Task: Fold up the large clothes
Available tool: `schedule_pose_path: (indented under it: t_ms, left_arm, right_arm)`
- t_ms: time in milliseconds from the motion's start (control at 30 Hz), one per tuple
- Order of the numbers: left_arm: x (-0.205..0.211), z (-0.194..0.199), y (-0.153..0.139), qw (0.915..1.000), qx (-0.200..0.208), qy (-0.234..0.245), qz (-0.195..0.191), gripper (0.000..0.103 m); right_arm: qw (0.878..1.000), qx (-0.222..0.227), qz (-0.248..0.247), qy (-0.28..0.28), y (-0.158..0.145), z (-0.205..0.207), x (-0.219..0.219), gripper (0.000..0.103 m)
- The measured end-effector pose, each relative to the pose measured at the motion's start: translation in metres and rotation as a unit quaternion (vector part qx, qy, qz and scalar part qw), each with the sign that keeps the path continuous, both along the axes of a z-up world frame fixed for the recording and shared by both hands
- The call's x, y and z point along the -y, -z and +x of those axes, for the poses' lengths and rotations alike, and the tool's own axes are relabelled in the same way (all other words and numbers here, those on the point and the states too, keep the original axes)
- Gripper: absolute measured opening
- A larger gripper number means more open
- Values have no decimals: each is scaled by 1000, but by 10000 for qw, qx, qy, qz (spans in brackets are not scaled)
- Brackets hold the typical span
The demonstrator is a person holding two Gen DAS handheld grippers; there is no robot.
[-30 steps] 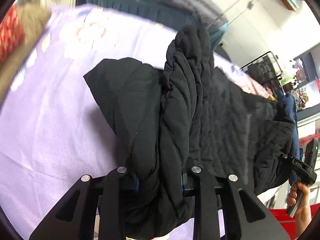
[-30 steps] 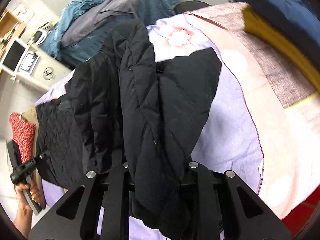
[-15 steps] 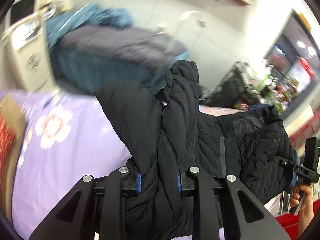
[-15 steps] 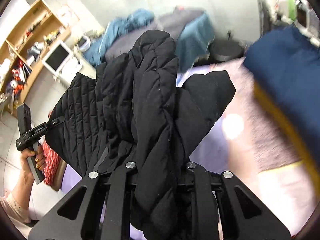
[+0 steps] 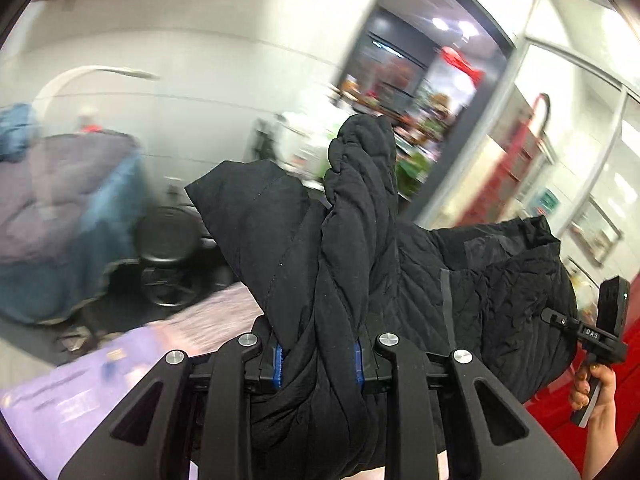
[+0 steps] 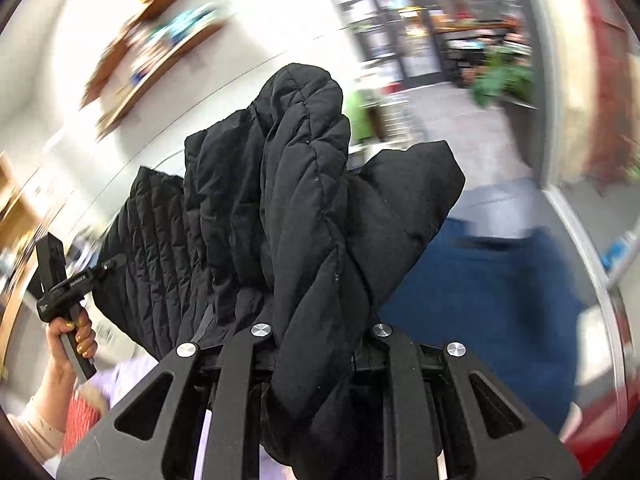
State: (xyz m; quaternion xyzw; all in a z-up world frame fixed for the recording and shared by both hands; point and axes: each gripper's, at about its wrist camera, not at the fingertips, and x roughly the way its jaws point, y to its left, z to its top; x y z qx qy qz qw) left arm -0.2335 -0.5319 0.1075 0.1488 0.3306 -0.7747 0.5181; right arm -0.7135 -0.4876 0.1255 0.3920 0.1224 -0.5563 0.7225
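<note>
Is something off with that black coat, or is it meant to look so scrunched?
The black jacket is bunched and twisted into a rope-like wad where the left gripper clamps it, and likewise at the right gripper. It hangs crumpled between them, not flat. Nothing looks torn.

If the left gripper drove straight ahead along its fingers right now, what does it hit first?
Nothing new: the left gripper is already shut on a bunched fold of the black jacket, which fills its forward line. Beyond the cloth lies blurred room background, seemingly far off; depth there is unclear.

Shop interior; glass storefront [image 5: 412, 92], wall shelf [image 6: 160, 40], stool [image 5: 168, 236]
</note>
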Motion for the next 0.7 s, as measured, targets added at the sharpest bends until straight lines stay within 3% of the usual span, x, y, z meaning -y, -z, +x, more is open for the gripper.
schedule_pose_path:
  t_ms: [100,233,433,567,633,700]
  left_arm:
    - [55,-57,32,9981,-130,471,380,23]
    - [103,-102,77,9954,360,567,688,24]
    - [132,-66,138,9876,239,255,1530,35]
    - [138,-59,152,9844,330,155,1724,51]
    - [139,-64,152,9845,536,108,1667,61]
    - [140,-71,152,9842,825,93,1564,70]
  right_arm:
    - [9984,55,150,534,14,-54,-3,17]
    - [9901,709,625,1041,62,-110,-11,18]
    - [9716,1539,1079,1438,130,-134,-14,25]
    - [9668,1473,1227,1692,148,-128,-10,27]
    - [9670,1386,1248,1737,149,-127,-7,29]
    - [9615,1593,1299,1822,155,-132,-14,30]
